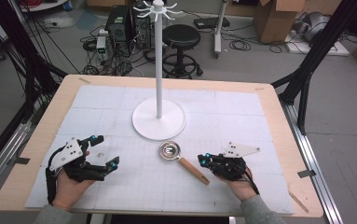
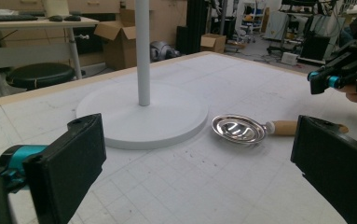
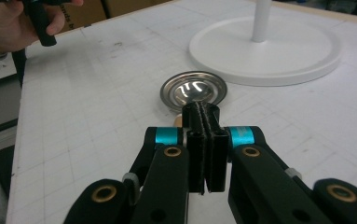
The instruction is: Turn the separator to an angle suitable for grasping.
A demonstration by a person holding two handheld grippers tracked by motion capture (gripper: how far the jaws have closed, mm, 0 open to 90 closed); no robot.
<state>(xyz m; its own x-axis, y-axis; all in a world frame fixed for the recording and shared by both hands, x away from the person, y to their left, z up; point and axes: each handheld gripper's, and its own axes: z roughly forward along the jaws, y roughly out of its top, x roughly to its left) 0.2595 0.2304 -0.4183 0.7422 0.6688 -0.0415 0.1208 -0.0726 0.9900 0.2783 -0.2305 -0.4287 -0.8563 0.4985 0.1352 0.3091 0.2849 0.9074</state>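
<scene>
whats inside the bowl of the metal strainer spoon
The shiny bowl holds nothing: only reflections show inside. Its wooden handle runs toward the right claw, whose shut jaws cover most of it in the right gripper view.

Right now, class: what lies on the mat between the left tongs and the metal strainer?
Nothing: in the high view, bare gridded mat separates the left tongs from the strainer.

Grey sleeves are being worn at both wrists. Each black-bodied gripper, left gripper (image 1: 105, 150) and right gripper (image 3: 206, 140), is being marked by teal bands, topped by a grey three-cornered plate; brass-ringed screws are being shown on the right.
</scene>
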